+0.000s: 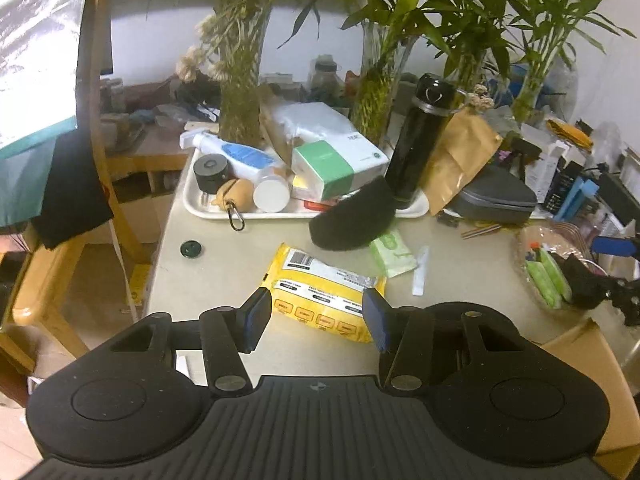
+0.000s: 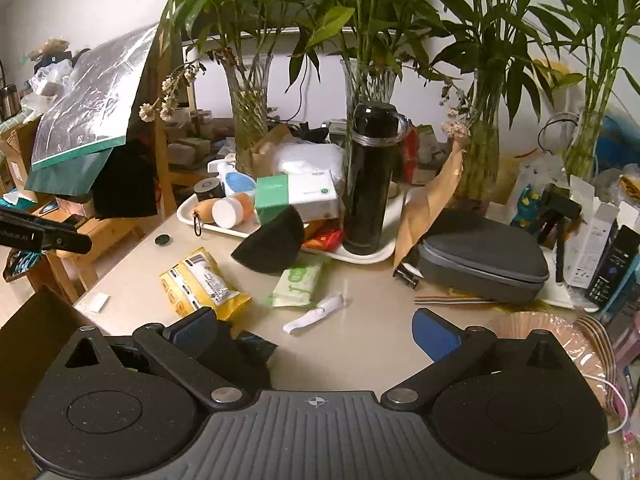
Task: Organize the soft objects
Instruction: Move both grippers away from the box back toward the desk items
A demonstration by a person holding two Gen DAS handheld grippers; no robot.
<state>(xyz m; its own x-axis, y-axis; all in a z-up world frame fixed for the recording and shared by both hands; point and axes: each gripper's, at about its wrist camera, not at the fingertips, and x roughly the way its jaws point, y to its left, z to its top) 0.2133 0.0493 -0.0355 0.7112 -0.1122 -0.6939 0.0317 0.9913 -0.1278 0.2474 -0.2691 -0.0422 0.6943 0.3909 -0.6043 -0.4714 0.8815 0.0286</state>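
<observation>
A yellow soft pack (image 1: pixel 324 292) lies on the beige table (image 1: pixel 224 264), with a green tissue pack (image 1: pixel 392 252) and a black soft cap (image 1: pixel 354 218) behind it. My left gripper (image 1: pixel 318 316) is open, its jaws on either side of the yellow pack's near end. My right gripper (image 2: pixel 320 332) is open; a crumpled black soft piece (image 2: pixel 244 356) lies by its left finger (image 2: pixel 192 330). The yellow pack (image 2: pixel 202 284), green pack (image 2: pixel 298 282) and cap (image 2: pixel 270 246) lie ahead of it.
A white tray (image 1: pixel 192 204) at the back holds boxes, bottles and a black flask (image 1: pixel 420 140). A grey case (image 2: pixel 480 256), a white tube (image 2: pixel 316 312), glass vases with plants and a wicker basket (image 1: pixel 524 240) stand around. A cardboard box (image 1: pixel 588 356) sits at the right.
</observation>
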